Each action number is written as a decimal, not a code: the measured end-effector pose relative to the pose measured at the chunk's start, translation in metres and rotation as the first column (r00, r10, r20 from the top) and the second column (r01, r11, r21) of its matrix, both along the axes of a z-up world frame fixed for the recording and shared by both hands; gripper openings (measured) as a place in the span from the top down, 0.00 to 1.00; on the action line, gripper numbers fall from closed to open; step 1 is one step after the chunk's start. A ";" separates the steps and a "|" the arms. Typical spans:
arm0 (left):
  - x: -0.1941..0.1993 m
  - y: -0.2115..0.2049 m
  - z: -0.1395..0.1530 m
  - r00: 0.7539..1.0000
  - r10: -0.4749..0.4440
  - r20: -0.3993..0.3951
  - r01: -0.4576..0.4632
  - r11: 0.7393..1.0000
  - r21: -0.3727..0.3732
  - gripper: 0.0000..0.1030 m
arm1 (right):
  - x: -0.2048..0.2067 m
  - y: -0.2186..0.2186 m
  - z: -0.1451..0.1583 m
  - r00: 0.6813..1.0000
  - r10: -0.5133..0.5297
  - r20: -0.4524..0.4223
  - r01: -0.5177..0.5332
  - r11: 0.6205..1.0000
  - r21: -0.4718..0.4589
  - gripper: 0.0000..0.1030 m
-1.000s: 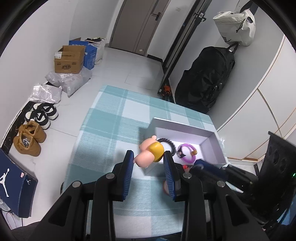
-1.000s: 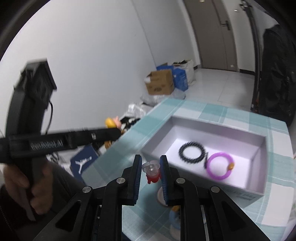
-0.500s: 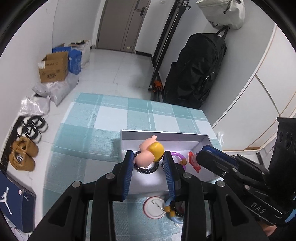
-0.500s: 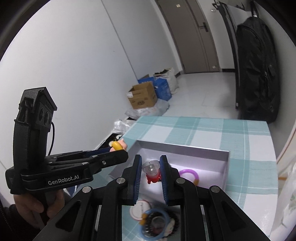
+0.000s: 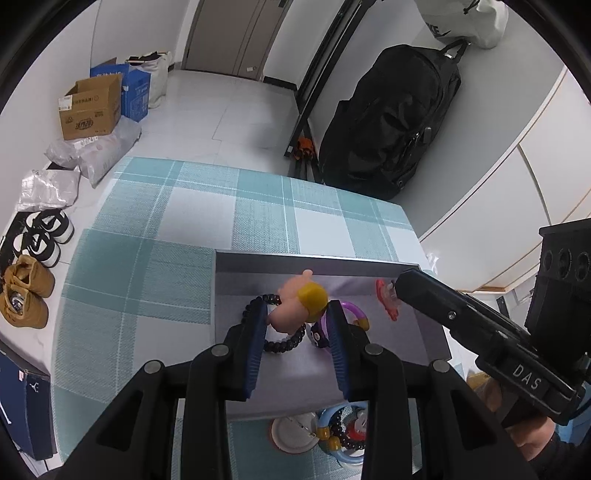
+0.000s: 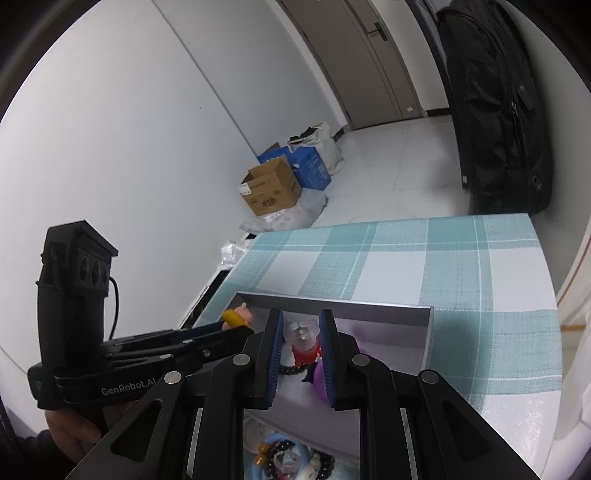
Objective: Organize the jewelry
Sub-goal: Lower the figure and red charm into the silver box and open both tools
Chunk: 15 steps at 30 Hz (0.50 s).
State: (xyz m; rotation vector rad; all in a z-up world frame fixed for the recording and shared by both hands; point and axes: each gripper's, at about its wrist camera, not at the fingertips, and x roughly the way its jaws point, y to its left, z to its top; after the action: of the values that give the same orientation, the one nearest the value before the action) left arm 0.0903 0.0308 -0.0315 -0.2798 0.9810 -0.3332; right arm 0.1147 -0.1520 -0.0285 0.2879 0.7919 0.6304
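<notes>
Charm (image 5: 300, 307), pink with a yellow cap, sits between blue fingers (image 5: 255, 347).

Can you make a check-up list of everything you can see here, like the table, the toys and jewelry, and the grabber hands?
Surface: table under a teal checked cloth.
Job's things: open grey box holding a black bead bracelet and a purple bracelet; more bracelets and a white round piece lie on the cloth in front of the box.
Grippers: left gripper shut on a pink and yellow figure; right gripper shut on a red and clear charm; both are over the box.
Clutter: nothing seen on the far half of the cloth.
Cables: a black cable at the left gripper's handle.
Surroundings: cardboard box, shoes, black bag, door.
</notes>
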 end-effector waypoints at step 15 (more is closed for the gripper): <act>0.009 -0.006 -0.007 0.999 -0.038 -0.025 0.038 0.999 -0.016 0.73 | 0.016 -0.010 -0.013 0.998 -0.025 -0.066 0.025 1.000 0.003 0.81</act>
State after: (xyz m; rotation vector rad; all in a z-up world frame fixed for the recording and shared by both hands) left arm 0.0996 0.0248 -0.0381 -0.2800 1.0100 -0.3728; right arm 0.1304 -0.1619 -0.0413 0.3231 0.8490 0.6016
